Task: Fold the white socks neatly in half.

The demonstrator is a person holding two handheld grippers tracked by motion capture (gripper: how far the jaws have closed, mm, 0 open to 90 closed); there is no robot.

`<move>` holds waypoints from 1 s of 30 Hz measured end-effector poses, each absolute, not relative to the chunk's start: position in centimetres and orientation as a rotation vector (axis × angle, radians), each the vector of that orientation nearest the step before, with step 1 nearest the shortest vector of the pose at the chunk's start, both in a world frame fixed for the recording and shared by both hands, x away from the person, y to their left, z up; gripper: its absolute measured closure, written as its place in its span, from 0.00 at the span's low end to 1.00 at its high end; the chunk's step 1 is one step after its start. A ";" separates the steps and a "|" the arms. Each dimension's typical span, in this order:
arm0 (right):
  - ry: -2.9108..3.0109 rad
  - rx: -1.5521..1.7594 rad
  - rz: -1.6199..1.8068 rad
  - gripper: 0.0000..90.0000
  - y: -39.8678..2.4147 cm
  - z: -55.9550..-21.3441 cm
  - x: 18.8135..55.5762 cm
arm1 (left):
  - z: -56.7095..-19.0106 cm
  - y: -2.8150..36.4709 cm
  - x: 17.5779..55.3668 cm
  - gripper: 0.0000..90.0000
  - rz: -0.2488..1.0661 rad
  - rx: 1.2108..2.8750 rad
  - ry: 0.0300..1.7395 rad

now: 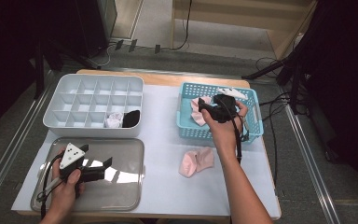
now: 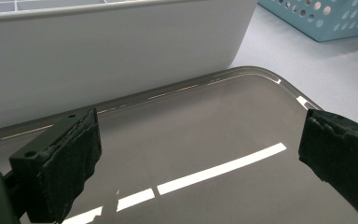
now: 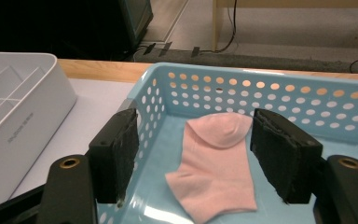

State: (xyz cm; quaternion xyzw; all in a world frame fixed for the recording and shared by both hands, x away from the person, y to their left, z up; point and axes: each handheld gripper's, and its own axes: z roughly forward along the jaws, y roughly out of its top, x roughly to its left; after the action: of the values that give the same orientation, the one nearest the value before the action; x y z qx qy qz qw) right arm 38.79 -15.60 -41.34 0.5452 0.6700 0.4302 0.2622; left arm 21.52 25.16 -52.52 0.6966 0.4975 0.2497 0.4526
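Pink fabric sock (image 3: 214,168) lying flat on the floor of the light-blue perforated plastic basket (image 3: 279,88), framed between the two black jaws in the right gripper view, untouched by either pad. Right gripper (image 1: 204,106) hovering over the basket's near-left part, jaws spread wide, nothing clamped. Same sock (image 1: 196,110) visible in the high view against the basket's left wall. Second pink folded sock (image 1: 196,161) resting on the pale sheet just in front of the basket, apart from it. White plastic divided organiser box (image 1: 95,105) well to the left of the basket, holding a white rolled sock (image 1: 114,120) and a black rolled sock (image 1: 131,118) in two neighbouring front compartments. Shiny grey rounded metal tray (image 1: 121,186) in front of the organiser, far left of the basket. Left gripper (image 1: 99,162) held low over that tray, jaws parted wide, empty, pads seen above bare reflective metal (image 2: 205,140).
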 end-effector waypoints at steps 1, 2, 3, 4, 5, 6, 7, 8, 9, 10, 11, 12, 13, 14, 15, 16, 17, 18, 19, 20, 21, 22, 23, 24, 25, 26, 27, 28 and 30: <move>1.813 1.473 1.162 0.37 -15.6 -41.4 39.0 | -52.5 25.2 21.5 0.00 0.616 1.718 1.229; 1.815 1.470 1.160 0.37 -15.5 -41.5 39.5 | -52.5 25.2 21.5 0.00 0.616 1.718 1.229; 1.818 1.477 1.160 0.37 -15.5 -41.6 39.8 | -52.5 25.2 21.5 0.00 0.616 1.719 1.228; 1.821 1.476 1.159 0.38 -15.4 -41.8 40.2 | -52.5 25.2 21.5 0.00 0.616 1.719 1.228; 1.824 1.478 1.157 0.38 -15.4 -41.9 40.5 | -52.5 25.2 21.5 0.00 0.615 1.720 1.227; 1.827 1.487 1.154 0.39 -15.4 -42.0 40.9 | -52.5 25.2 21.5 0.00 0.616 1.720 1.226; 1.829 1.500 1.154 0.40 -15.4 -42.2 41.4 | -52.5 25.2 21.5 0.00 0.616 1.719 1.227; 1.830 1.501 1.157 0.41 -15.4 -42.4 41.8 | -52.5 25.2 21.5 0.00 0.615 1.719 1.228; 1.831 1.504 1.160 0.42 -15.3 -42.5 42.1 | -52.5 25.2 21.5 0.00 0.616 1.718 1.228; 1.840 1.506 1.157 0.44 -15.3 -42.7 42.6 | -52.5 25.2 21.5 0.00 0.616 1.718 1.228; 1.840 1.513 1.158 0.44 -15.3 -42.9 43.0 | -52.5 25.2 21.5 0.00 0.615 1.718 1.228; 1.843 1.522 1.156 0.46 -15.3 -43.1 43.3 | -52.5 25.2 21.5 0.00 0.615 1.717 1.227; 1.841 1.527 1.149 0.47 -15.3 -43.3 43.7 | -52.5 25.2 21.5 0.00 0.616 1.717 1.227; 1.849 1.519 1.131 0.48 -15.3 -43.7 44.2 | -52.5 25.2 21.5 0.00 0.615 1.718 1.227; 1.860 1.520 1.102 0.48 -15.3 -44.0 44.6 | -52.5 25.2 21.5 0.00 0.615 1.718 1.227; 1.872 1.526 1.083 0.48 -15.2 -44.3 44.9 | -52.5 25.2 21.5 0.00 0.614 1.720 1.227; 1.894 1.534 1.077 0.46 -15.3 -44.6 45.5 | -52.5 25.2 21.5 0.00 0.613 1.719 1.227; 1.912 1.562 1.089 0.46 -15.3 -44.9 45.9 | -52.5 25.2 21.5 0.00 0.612 1.717 1.227; 1.928 1.572 1.084 0.46 -15.4 -45.2 46.4 | -52.5 25.2 21.5 0.00 0.611 1.716 1.228; 1.943 1.572 1.069 0.45 -15.5 -45.5 46.8 | -52.5 25.2 21.5 0.00 0.611 1.716 1.227; 1.960 1.563 1.034 0.45 -15.4 -45.8 47.2 | -52.5 25.2 21.5 0.00 0.611 1.716 1.227; 1.974 1.568 0.995 0.45 -15.4 -46.1 47.4 | -52.5 25.2 21.5 0.00 0.611 1.714 1.226; 1.975 1.570 0.984 0.45 -15.4 -46.5 47.7 | -52.5 25.2 21.5 0.00 0.610 1.715 1.227; 1.984 1.580 0.981 0.46 -15.4 -46.8 47.9 | -52.5 25.2 21.5 0.00 0.610 1.716 1.226; 1.997 1.592 0.976 0.46 -15.4 -47.2 48.1 | -52.5 25.2 21.5 0.00 0.610 1.716 1.226; 2.020 1.587 0.963 0.46 -15.4 -47.6 48.3 | -52.5 25.3 21.5 0.00 0.609 1.716 1.226; 2.042 1.577 0.950 0.46 -15.3 -47.9 48.4 | -52.5 25.3 21.5 0.00 0.609 1.717 1.226; 2.074 1.568 0.927 0.46 -15.1 -48.2 48.6 | -52.5 25.3 21.5 0.00 0.607 1.716 1.225; 2.126 1.541 0.884 0.47 -14.7 -48.6 49.0 | -52.5 25.3 21.5 0.00 0.606 1.715 1.225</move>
State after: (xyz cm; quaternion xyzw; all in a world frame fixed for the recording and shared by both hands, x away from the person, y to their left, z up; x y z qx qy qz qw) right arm 48.99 -14.71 -48.59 0.5466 0.7541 0.3137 0.1846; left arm 21.54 25.32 -52.52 0.6957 0.4970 0.2457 0.4567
